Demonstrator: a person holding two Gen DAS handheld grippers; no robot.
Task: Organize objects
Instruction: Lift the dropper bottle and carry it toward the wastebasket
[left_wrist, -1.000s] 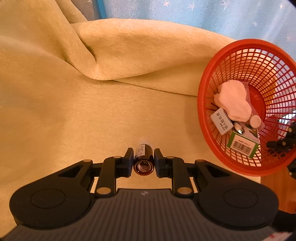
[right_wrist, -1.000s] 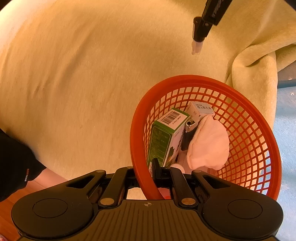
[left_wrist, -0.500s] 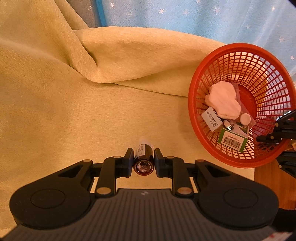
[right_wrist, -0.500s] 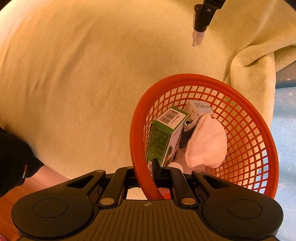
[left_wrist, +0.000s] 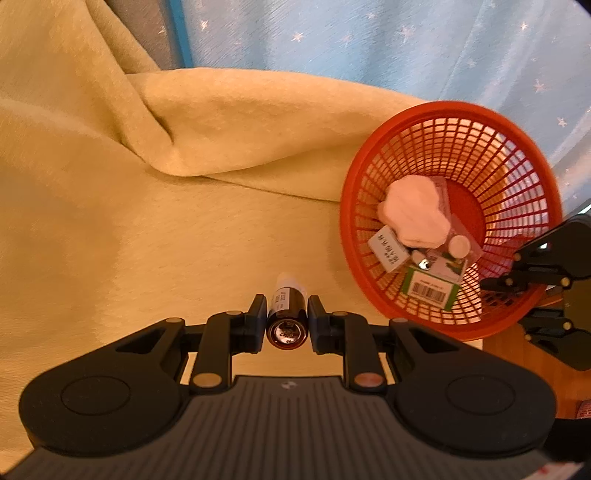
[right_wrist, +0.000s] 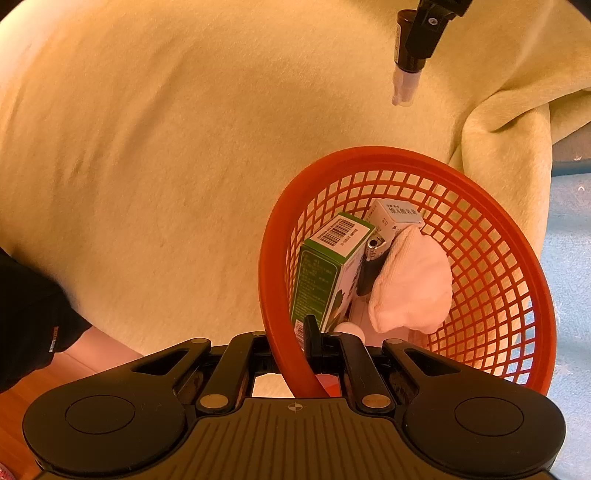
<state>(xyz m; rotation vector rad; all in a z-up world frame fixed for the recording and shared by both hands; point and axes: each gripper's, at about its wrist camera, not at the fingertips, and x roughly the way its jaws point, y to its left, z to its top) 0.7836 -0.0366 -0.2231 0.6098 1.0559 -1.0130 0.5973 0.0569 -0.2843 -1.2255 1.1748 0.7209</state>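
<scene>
My left gripper (left_wrist: 287, 314) is shut on a small dark brown bottle (left_wrist: 287, 321) with a white cap, held above the yellow blanket (left_wrist: 147, 229). The same bottle (right_wrist: 405, 62) hangs cap-down at the top of the right wrist view. My right gripper (right_wrist: 295, 345) is shut on the near rim of the red mesh basket (right_wrist: 275, 295), which is tilted. In the left wrist view the basket (left_wrist: 517, 147) sits to the right. It holds a green box (right_wrist: 325, 273), a white box (right_wrist: 395, 214), a lighter (right_wrist: 371, 266) and a pink-white cloth (right_wrist: 410, 284).
A raised fold of the blanket (left_wrist: 236, 122) lies behind the bottle. Blue star-patterned fabric (left_wrist: 369, 40) fills the background. A person's dark sleeve (right_wrist: 29, 317) is at the left edge. Wooden floor (left_wrist: 517, 354) shows under the basket's near side.
In the left wrist view the basket has shifted left and down, and more blue fabric shows. In the right wrist view the bottle has come closer and lower.
</scene>
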